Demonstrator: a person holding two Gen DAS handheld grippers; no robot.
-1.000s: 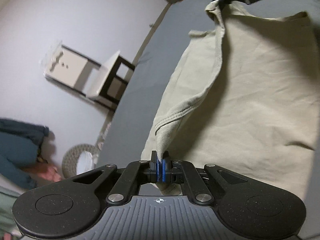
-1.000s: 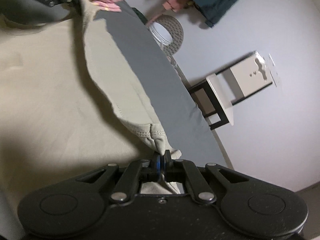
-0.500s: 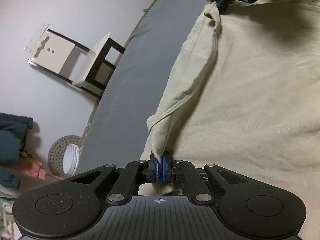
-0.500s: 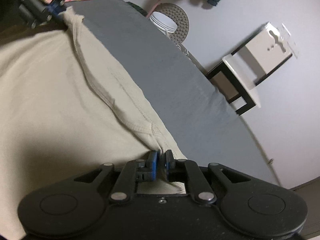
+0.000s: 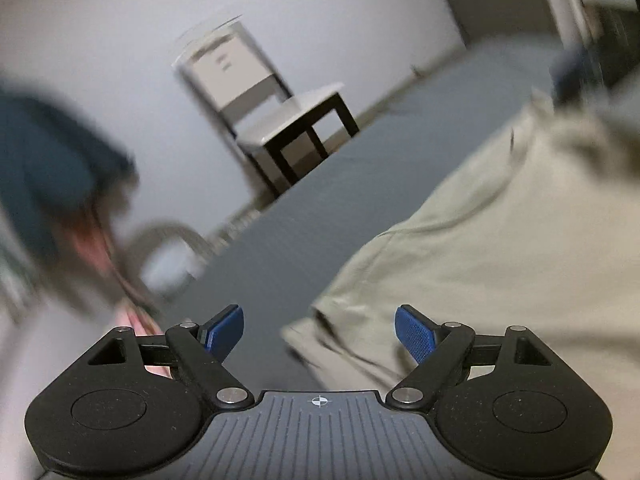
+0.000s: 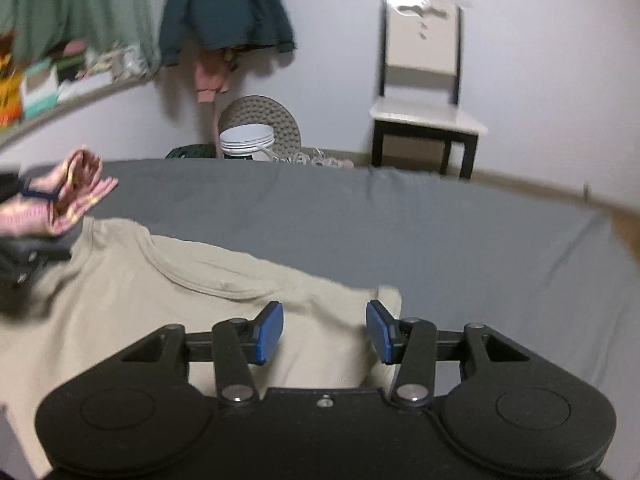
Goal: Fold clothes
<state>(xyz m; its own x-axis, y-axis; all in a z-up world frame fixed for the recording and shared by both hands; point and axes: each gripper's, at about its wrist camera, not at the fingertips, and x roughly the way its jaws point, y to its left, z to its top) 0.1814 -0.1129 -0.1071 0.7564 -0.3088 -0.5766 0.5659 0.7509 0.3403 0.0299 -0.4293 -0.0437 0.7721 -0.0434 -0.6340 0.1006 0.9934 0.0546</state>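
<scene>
Your beige shirt [image 6: 120, 300] lies flat on the grey bed [image 6: 400, 220], neckline toward the far edge. Beyond the bed stand a chair [image 6: 424, 92], a white bucket [image 6: 247, 143] and hanging clothes [image 6: 224, 4]. Nothing blocks the shirt. Half a second ago both grippers pinched its edge; now your left gripper [image 5: 319, 330] and right gripper [image 6: 324, 332] have jaws spread wide, empty. Only the right view shows a pink patterned cloth [image 6: 60, 196] beside the shirt.
</scene>
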